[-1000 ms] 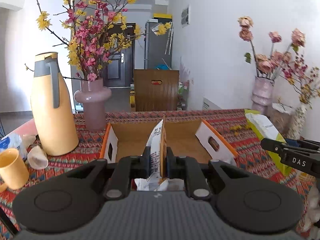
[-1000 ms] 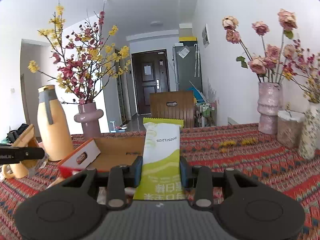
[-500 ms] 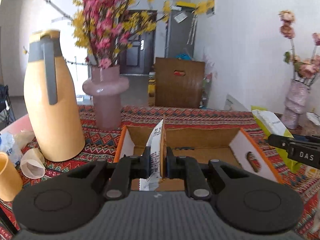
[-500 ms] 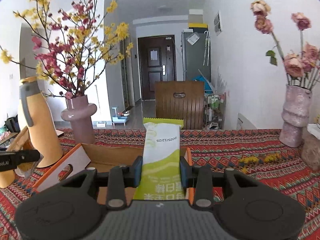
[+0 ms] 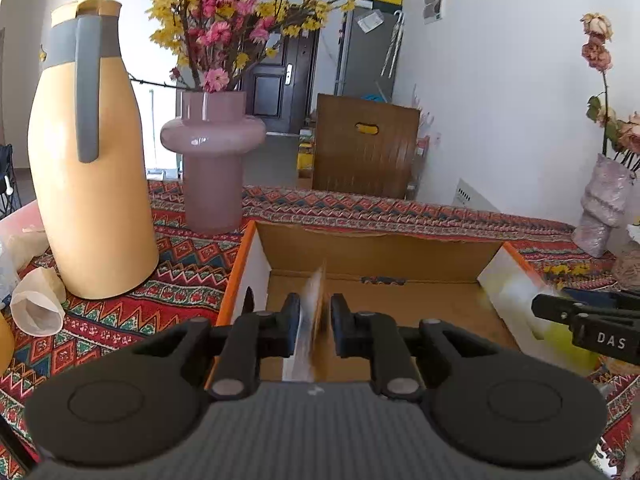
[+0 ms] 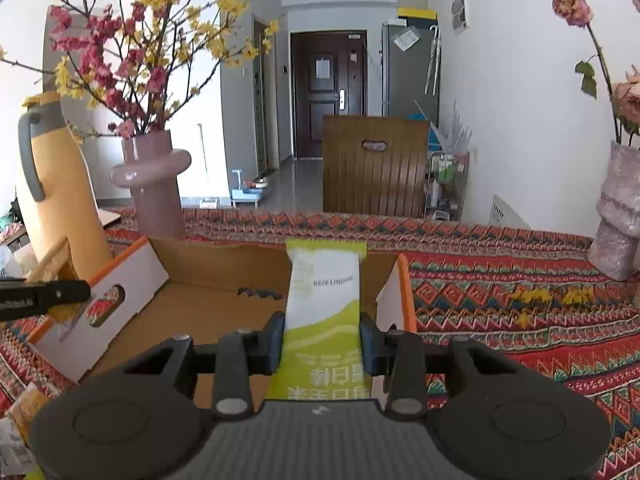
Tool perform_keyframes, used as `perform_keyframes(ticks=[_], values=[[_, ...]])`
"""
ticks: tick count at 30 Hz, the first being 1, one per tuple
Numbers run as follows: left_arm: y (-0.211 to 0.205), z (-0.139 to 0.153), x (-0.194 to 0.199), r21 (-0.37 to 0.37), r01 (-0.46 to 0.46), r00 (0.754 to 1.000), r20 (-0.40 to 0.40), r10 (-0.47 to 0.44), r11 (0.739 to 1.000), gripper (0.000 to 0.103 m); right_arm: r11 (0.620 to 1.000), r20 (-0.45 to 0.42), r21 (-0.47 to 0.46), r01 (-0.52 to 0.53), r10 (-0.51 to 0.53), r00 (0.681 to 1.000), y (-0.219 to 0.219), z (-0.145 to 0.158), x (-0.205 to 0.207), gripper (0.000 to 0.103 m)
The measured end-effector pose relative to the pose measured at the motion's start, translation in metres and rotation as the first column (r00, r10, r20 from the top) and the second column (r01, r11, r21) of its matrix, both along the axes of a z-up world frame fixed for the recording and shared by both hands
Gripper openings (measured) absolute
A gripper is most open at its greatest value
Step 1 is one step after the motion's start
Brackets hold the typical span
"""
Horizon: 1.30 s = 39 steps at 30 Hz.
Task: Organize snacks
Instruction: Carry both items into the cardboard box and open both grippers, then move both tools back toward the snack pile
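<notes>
On a patterned red table [image 5: 192, 280], both claws now hover over the open cardboard box [image 5: 380, 248]. The left claw [image 5: 311, 322] is opening around a blurred slipping thin packet [image 5: 310, 320]; the right claw [image 6: 322, 344], also opening, brackets a green-and-white snack bar [image 6: 324, 304].

Bright daylight, fisheye views
Edges bend and darken; the packet [image 5: 310, 320] in the left view is motion-blurred, the rest sharp.

box [image 5: 384, 248]: matt cardboard | vase [image 5: 212, 160]: glossy | tablecloth [image 6: 520, 292]: woven cloth
</notes>
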<state>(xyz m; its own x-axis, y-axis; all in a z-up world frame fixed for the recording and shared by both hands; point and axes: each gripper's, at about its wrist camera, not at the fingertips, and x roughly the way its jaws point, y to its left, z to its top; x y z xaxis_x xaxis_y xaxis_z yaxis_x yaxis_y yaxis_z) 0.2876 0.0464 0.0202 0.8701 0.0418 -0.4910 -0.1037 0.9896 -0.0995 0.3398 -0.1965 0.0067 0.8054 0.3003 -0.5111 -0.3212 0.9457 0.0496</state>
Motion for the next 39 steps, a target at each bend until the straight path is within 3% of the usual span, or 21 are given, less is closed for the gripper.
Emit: perform_keyframes(ticks=[3,5,6,8,10,22,30,39], values=[[-0.002,0.002,-0.007,0.004,-0.007,1.000,0.030,0.007,1.000,0.061,1.000,0.015,0.011,-0.003,0.003,1.000,-0.001,0.001,-0.004,0.045],[-0.003,0.003,-0.011,0.008,-0.026,0.998,0.058,0.025,1.000,0.095,0.999,0.036,0.033,0.001,-0.003,0.999,-0.006,0.005,-0.009,0.076],[-0.004,0.004,-0.013,0.009,-0.039,0.997,0.071,0.039,0.999,0.101,0.999,0.050,0.040,0.006,-0.008,0.999,-0.008,0.007,-0.012,0.085],[-0.004,0.006,-0.017,0.005,-0.052,0.994,0.092,0.052,0.999,0.103,0.998,0.074,0.059,0.011,-0.015,0.997,-0.013,0.010,-0.017,0.100],[-0.003,0.008,-0.018,0.001,-0.056,0.994,0.094,0.055,0.998,0.103,0.997,0.091,0.078,0.016,-0.023,0.996,-0.017,0.013,-0.020,0.103],[-0.008,0.025,-0.036,0.013,-0.072,0.991,0.116,0.070,0.997,0.103,0.995,0.146,0.090,0.041,-0.054,0.988,-0.021,0.024,-0.030,0.103],[-0.008,0.033,-0.070,0.024,-0.060,0.992,0.116,0.056,0.998,0.103,0.996,0.197,0.077,0.041,-0.056,0.979,-0.026,0.039,-0.071,0.103],[0.007,0.011,-0.110,0.032,-0.072,0.996,0.064,0.070,0.997,0.103,0.998,0.212,0.061,0.034,-0.046,0.976,-0.029,0.033,-0.126,0.103]])
